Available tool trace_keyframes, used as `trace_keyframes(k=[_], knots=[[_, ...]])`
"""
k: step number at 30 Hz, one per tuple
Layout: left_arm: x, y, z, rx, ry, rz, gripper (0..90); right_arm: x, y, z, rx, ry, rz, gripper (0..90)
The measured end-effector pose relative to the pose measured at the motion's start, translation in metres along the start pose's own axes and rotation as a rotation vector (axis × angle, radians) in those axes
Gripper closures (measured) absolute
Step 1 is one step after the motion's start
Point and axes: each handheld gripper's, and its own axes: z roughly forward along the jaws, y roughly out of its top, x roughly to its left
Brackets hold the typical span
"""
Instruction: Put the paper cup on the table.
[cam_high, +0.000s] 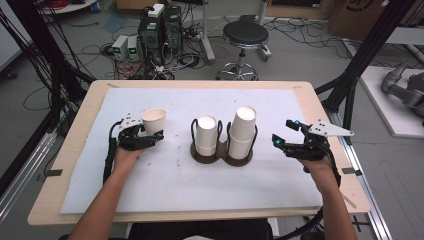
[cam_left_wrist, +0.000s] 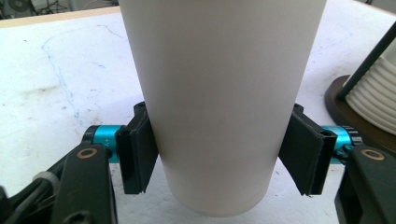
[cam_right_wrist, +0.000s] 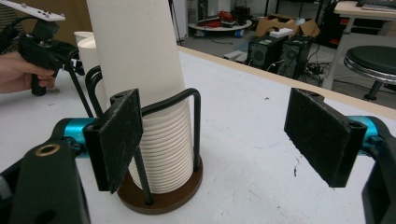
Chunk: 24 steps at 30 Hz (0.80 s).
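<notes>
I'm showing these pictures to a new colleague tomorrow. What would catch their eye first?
Probably the white paper cup clamped upright between the jaws of the left gripper, on the left of the white mat. Next, the dark two-ring holder at the table's middle, with a stack of upturned cups in each ring, the right one taller. The right gripper sits to its right, jaws open.

In the left gripper view the paper cup (cam_left_wrist: 219, 102) runs off at twelve o'clock, so its rim is cut away; the stacked cups (cam_left_wrist: 373, 100) at three o'clock are clipped by the edge. In the right gripper view the tall cup stack (cam_right_wrist: 135, 51) also loses its top at twelve o'clock.
</notes>
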Motion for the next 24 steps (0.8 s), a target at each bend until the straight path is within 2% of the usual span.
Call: trace_keyframes(k=[10,15,18,24], knots=[[-0.0020,0.0026,0.0075,0.073,0.019,0.009,34.2,-0.0004,0.0002,-0.0003,-0.001,0.001,0.003,19.8],[-0.0018,0.0025,0.0074,0.074,0.017,0.004,34.0,-0.0003,0.0001,-0.0001,-0.001,0.002,-0.001,19.9],[-0.0027,0.0027,0.0069,0.083,0.021,0.012,33.6,0.0000,0.0001,-0.0005,0.000,0.004,0.003,19.9],[-0.0034,0.0010,0.0025,0.106,0.024,-0.001,33.0,-0.0007,0.0002,-0.0015,-0.004,0.003,0.002,19.9]])
